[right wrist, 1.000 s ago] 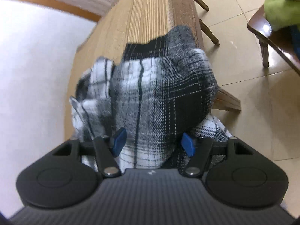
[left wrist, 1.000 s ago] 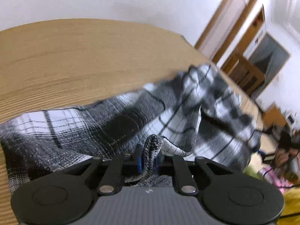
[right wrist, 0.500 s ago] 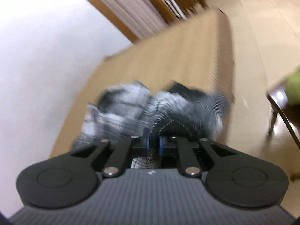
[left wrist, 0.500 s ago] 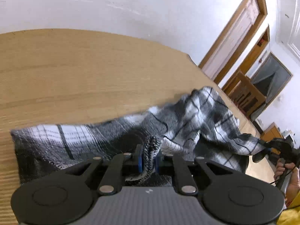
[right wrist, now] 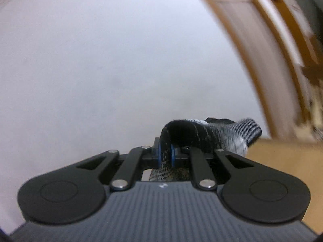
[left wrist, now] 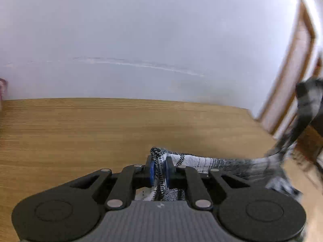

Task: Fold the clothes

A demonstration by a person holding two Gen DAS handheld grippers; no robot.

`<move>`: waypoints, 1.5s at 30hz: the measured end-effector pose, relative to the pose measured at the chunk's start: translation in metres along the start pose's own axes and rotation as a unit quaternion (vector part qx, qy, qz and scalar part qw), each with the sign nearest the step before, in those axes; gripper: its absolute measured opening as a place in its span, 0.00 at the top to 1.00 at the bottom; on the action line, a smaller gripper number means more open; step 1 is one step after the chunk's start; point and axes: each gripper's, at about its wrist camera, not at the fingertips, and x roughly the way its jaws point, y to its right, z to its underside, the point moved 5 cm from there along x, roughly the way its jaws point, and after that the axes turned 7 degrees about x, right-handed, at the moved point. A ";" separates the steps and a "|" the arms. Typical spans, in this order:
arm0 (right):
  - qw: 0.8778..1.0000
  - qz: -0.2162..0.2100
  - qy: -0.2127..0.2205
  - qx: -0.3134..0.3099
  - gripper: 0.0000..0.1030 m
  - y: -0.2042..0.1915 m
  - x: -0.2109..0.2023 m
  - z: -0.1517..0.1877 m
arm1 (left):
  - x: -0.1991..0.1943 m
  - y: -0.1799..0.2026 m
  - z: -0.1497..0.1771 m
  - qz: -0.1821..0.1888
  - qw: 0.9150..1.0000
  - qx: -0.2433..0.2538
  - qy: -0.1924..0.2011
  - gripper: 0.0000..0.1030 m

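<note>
Plaid black-and-white cloth (left wrist: 201, 160) is what we see clamped in our left gripper (left wrist: 159, 173), blue pads (left wrist: 151, 172) pinched on a bunched edge above the wooden table (left wrist: 101, 129); from there it stretches right and rises, blurred, toward the door frame (left wrist: 290, 76). Our right gripper (right wrist: 165, 155) is likewise clenched on a dark fold of it (right wrist: 201, 135), seen against the white wall (right wrist: 101, 70). No readable writing, only a small pale mark on each gripper body. Most of the garment is cut off or motion-smeared.

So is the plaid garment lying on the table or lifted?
Lifted: the plaid garment is pinched in both the left gripper and right gripper, stretched above the table.
</note>
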 end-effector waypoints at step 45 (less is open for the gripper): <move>0.913 0.087 -0.360 -0.173 0.66 0.105 0.220 0.262 | 0.143 -0.085 0.059 -0.223 0.961 0.054 -0.157 0.48</move>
